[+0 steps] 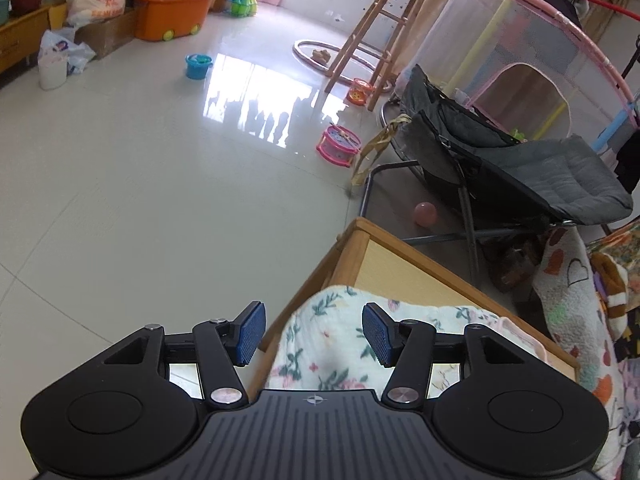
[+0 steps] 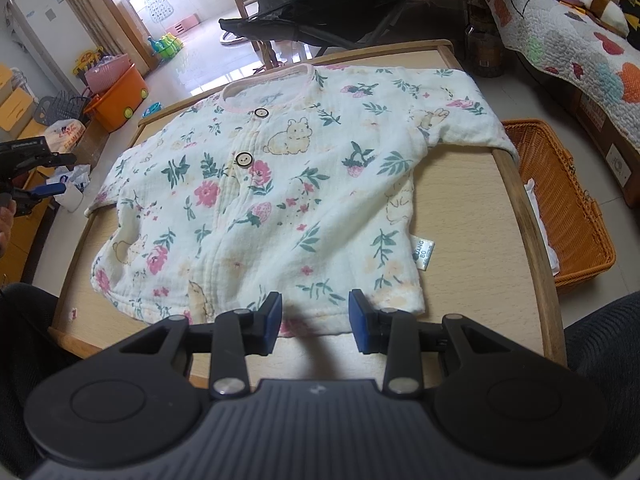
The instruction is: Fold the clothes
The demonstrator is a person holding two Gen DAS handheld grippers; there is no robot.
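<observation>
floral baby shirt (image 2: 256, 208), flat, frame centre, on wooden table (image 2: 472, 216); right gripper (image 2: 314, 322) released, bottom centre; left gripper (image 1: 314, 334) released.

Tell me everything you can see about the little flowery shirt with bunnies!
The cream floral baby shirt looks like soft crinkly cotton, printed with pink flowers, green leaves, strawberries and bunnies. It has a pink-trimmed neckline, two round buttons and a side label. It lies flat, front up and unfolded, sleeves spread, on the light wooden table. One cuff hangs over the table's edge. Neither gripper touches it.
</observation>
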